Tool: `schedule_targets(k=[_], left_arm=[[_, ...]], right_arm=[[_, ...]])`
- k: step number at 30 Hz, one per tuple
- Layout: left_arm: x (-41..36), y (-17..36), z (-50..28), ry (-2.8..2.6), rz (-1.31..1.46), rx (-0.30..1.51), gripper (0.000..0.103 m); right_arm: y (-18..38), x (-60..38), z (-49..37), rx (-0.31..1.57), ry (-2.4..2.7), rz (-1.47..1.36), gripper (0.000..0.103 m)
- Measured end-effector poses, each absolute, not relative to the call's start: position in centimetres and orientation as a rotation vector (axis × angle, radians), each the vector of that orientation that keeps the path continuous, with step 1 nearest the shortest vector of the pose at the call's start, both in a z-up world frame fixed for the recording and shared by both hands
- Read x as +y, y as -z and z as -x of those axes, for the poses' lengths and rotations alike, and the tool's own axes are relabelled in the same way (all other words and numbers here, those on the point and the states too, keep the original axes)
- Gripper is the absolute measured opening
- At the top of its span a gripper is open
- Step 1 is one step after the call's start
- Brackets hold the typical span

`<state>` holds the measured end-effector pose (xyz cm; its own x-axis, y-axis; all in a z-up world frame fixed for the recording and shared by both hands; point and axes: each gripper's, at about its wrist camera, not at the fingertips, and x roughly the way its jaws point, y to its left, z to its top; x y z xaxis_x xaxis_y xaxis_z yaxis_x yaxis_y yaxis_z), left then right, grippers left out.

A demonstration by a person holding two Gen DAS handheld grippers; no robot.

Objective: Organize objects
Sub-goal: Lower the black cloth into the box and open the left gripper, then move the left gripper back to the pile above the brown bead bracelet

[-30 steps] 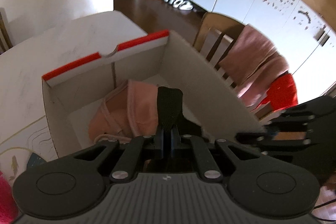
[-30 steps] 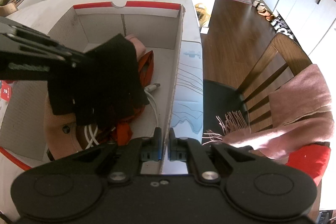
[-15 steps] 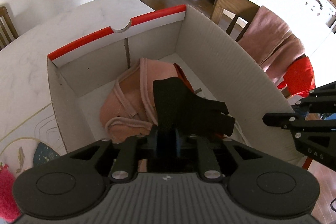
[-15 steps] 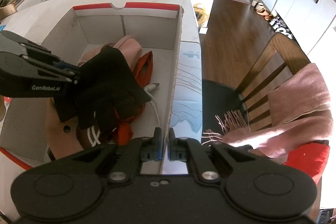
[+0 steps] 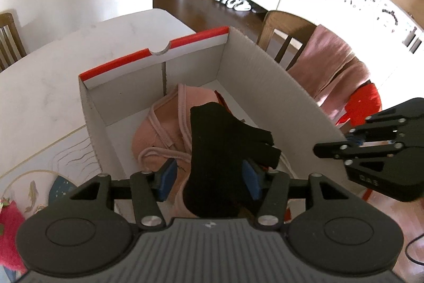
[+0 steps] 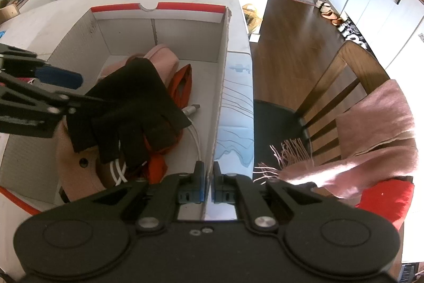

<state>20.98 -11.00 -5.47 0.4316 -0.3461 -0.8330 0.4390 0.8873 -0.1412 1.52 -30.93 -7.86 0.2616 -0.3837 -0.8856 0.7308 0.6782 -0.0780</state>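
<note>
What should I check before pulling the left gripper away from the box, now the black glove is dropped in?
1. Left gripper released: ok, its jaws have just been opening, and the blue pads stand apart.
2. Black glove free of the pads: cannot tell, it lies between them.
3. Glove inside the cardboard box: ok, on top of the pink garment.
4. Right gripper clear of the glove: ok, shut at the box's side wall.
5. White cable untangled: cannot tell.
</note>
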Motion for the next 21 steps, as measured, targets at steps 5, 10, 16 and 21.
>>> schedule_targets(k=[5,10,16,21], left_arm=[[-9.6,3.5,-19.3,0.506,-0.069,0.972,0.053],[-7.4,1.4,-17.5,0.5,-0.018,0.933,0.054],[-3.7,-0.2,-15.3,0.433,0.009,0.885,0.063],[0.4,-0.6,-13.5,0.345,0.03,0.864,0.068]], right_arm=[[7.8,-30.9,-1.5,1.064,0.784,-0.38,0.004],[7.7,-30.9,-1.4,1.064,0.788,-0.378,0.004],[7.6,-30.8,-1.7,1.07,0.794,-0.37,0.004],[7.8,-30.8,-1.8,1.075,0.798,-0.374,0.005]])
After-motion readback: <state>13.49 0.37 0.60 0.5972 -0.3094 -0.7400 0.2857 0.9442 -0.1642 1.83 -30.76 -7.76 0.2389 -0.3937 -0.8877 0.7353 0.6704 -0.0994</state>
